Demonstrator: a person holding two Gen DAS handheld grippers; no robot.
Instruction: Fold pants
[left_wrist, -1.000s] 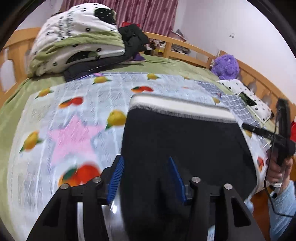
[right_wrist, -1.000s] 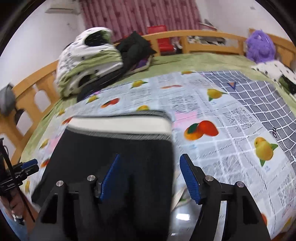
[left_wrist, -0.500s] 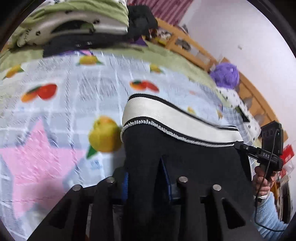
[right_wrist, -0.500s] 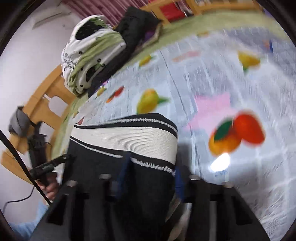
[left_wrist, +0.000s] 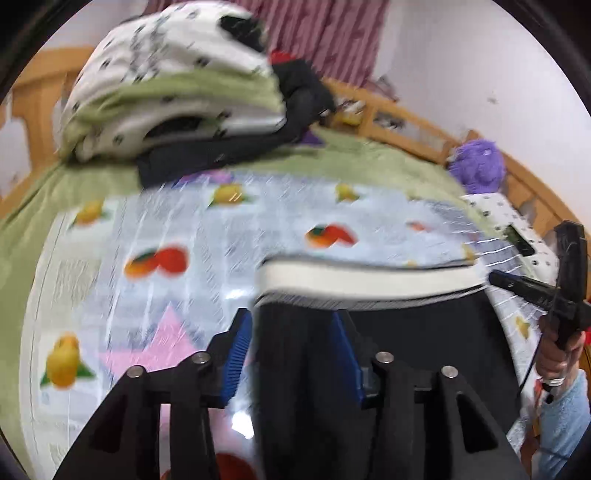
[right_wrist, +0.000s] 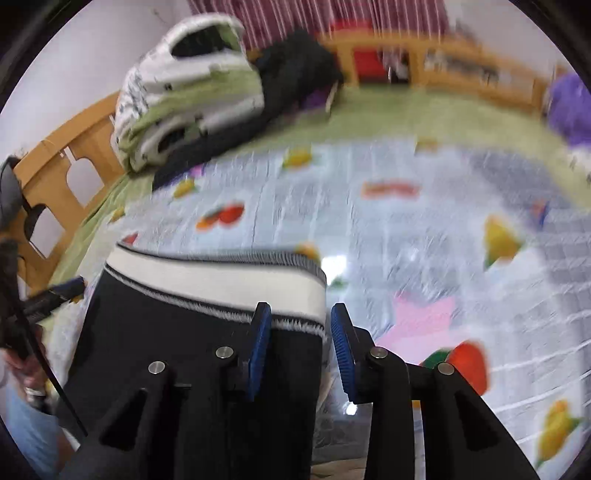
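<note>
Black pants (left_wrist: 406, 350) with a white waistband (left_wrist: 365, 280) lie on the fruit-print sheet near the bed's front edge. My left gripper (left_wrist: 291, 350) is open, its blue pads straddling the pants' left edge. The pants also show in the right wrist view (right_wrist: 192, 339), waistband (right_wrist: 210, 280) at the far end. My right gripper (right_wrist: 301, 347) is open, its pads either side of the pants' right edge just below the waistband. The right gripper and the hand holding it appear at the right of the left wrist view (left_wrist: 561, 295).
A folded green and white quilt (left_wrist: 177, 92) on dark clothes (left_wrist: 218, 155) sits at the back left of the bed. A purple plush toy (left_wrist: 480, 166) lies at the back right. A wooden rail (right_wrist: 66, 162) runs around the bed.
Both grippers were shut on the pants' edges half a second ago and have opened. Both cameras have tilted back up, and the waistband lies farther from the fingers.
</note>
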